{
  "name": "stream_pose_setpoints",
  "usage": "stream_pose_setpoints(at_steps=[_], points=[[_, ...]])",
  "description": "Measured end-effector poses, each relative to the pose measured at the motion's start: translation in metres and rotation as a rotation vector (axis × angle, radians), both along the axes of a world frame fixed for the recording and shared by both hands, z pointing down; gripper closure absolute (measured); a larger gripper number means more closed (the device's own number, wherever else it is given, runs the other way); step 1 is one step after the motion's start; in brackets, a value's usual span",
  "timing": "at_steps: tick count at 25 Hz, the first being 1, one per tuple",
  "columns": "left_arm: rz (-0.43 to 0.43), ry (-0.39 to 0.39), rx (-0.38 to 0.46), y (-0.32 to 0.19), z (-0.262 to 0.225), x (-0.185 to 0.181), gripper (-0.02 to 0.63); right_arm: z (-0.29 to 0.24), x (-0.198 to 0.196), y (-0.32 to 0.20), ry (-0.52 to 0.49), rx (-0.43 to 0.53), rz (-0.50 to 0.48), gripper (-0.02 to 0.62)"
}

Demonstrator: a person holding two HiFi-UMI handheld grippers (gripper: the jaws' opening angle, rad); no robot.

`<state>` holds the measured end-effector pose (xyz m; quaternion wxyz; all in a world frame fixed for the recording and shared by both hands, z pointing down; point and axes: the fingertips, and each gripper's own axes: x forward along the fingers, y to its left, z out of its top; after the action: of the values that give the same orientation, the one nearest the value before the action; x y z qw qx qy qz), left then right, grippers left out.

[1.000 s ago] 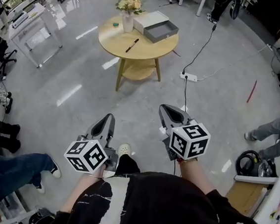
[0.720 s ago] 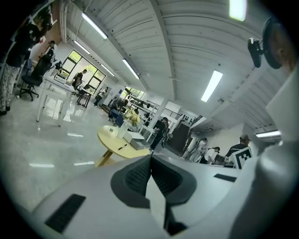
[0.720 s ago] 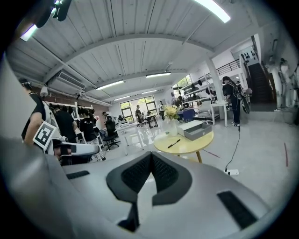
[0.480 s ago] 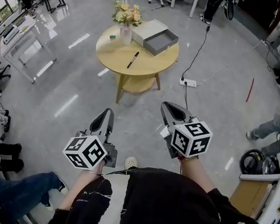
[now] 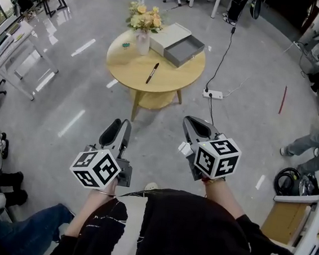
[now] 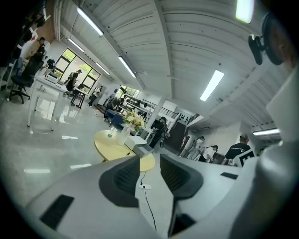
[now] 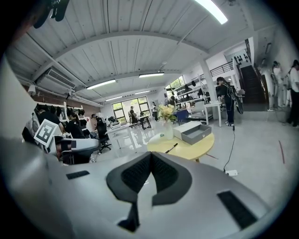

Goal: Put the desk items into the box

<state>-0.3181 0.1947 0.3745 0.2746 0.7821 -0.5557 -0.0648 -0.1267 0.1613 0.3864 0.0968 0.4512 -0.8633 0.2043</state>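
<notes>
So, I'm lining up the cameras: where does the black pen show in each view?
Head view: black pen, upper centre, on the round table.
Left gripper view: tiny, left of centre.
Right gripper view: just right of centre.
Shared landmark: flower vase.

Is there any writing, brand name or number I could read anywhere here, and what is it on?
No readable words or numbers anywhere.
Patterned cubes: black-and-white squares only, no letters.
Small green item on the round table: any print is too small to read.
</notes>
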Motion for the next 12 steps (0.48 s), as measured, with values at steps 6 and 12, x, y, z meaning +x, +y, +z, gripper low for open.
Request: stream_pose_setpoints(at_steps=[6, 12], points=[[0.025, -0.015, 0.003, -0.009, 0.004, -0.002, 0.459, 0.007, -0.006, -0.008, 0.008, -0.019, 0.008, 0.589], [-0.006, -0.032, -0.013, -0.016, 0.01, -0.013, 0.457, 0.009, -0.012, -0.012, 0.022, -0.03, -0.001, 0.589]])
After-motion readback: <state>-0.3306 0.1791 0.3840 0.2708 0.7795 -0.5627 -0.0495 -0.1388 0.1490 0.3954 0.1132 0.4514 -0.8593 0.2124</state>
